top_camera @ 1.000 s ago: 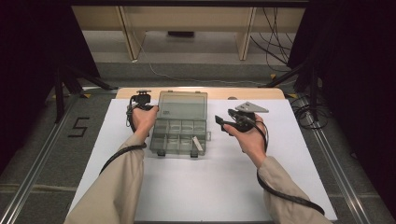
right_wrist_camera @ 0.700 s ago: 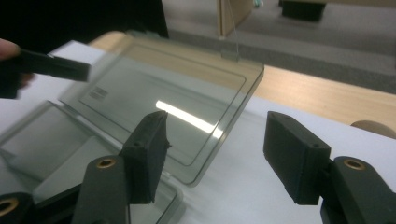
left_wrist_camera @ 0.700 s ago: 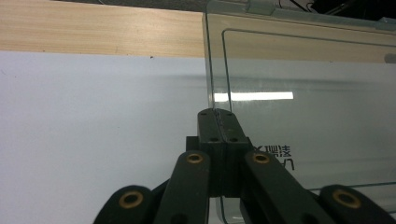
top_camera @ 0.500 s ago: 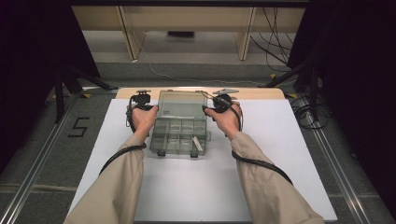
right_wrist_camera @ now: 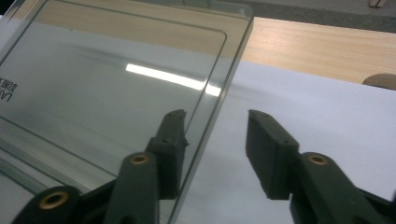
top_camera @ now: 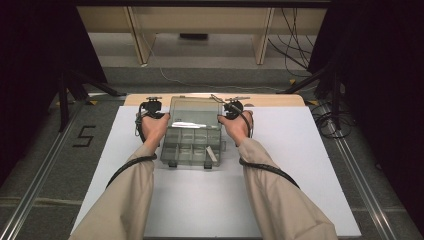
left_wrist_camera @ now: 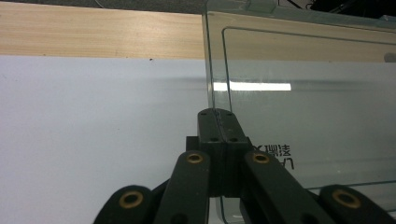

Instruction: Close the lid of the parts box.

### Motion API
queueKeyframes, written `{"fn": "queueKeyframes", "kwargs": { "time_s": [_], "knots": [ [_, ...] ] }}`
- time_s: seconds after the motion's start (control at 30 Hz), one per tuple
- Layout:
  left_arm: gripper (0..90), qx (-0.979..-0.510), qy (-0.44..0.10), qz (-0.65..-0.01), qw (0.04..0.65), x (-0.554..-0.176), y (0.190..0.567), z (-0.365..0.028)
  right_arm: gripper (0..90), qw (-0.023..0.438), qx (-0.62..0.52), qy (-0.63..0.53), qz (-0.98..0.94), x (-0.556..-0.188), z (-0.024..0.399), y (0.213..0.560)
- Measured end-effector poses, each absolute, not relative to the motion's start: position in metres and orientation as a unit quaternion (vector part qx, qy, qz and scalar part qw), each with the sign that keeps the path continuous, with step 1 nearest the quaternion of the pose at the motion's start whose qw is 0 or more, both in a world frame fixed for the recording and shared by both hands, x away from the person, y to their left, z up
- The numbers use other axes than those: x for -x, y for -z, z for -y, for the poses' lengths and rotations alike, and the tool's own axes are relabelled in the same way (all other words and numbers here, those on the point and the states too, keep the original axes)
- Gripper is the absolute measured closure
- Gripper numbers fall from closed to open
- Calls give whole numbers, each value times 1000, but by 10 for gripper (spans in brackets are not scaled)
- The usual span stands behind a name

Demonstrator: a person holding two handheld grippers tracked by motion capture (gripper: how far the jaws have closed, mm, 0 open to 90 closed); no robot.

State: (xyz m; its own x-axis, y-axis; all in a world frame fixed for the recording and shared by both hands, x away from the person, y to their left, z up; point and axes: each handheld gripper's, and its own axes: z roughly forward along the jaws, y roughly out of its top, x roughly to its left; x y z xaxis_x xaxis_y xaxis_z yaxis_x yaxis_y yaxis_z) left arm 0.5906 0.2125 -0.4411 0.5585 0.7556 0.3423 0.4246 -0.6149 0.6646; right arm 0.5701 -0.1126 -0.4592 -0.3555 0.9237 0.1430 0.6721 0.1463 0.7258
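While the clear compartment box (top_camera: pixel 192 145) sits where it did a second ago, in the middle of the white table (top_camera: pixel 300 165) with its lid (top_camera: pixel 194 111) raised toward the far wooden edge (top_camera: pixel 270 100), the large change is on the person's right: the right hand has swung in from open table beside the box to the lid's right side. The right gripper (right_wrist_camera: pixel 215 135) now straddles that edge, one jaw behind the transparent panel (right_wrist_camera: pixel 116 84) and one in front; its jaws have just been closing, yet a clear gap remains and the pads do not press on the plastic. The left gripper (left_wrist_camera: pixel 218 122) has not shifted, clamped tight on the lid's left edge (left_wrist_camera: pixel 208 70). Judging from this, a two-sided hold on the lid is nearly made, probably to swing it closed.
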Motion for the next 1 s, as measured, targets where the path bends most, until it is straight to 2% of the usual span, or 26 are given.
{"fn": "queueKeyframes", "kwargs": {
  "time_s": [0.17,0.2,0.33,0.37,0.47,0.63,1.0],
  "knots": [
    [897,-842,-312,-349,266,-591,443,-214,690,170,-545,-365,-735,-571,110,462],
    [897,-842,-313,-349,268,-591,443,-214,709,158,-558,-370,-726,-571,108,462],
    [896,-841,-314,-348,271,-591,443,-214,772,167,-556,-377,-722,-574,110,467],
    [896,-840,-315,-347,272,-591,443,-214,793,151,-577,-370,-712,-571,109,465],
    [896,-839,-323,-340,274,-591,444,-213,842,152,-594,-369,-699,-571,109,464],
    [895,-839,-321,-341,278,-590,442,-213,865,146,-626,-363,-674,-570,104,461],
    [884,-838,-325,-333,286,-590,445,-217,887,187,-625,-360,-667,-564,97,459]
  ]
}}
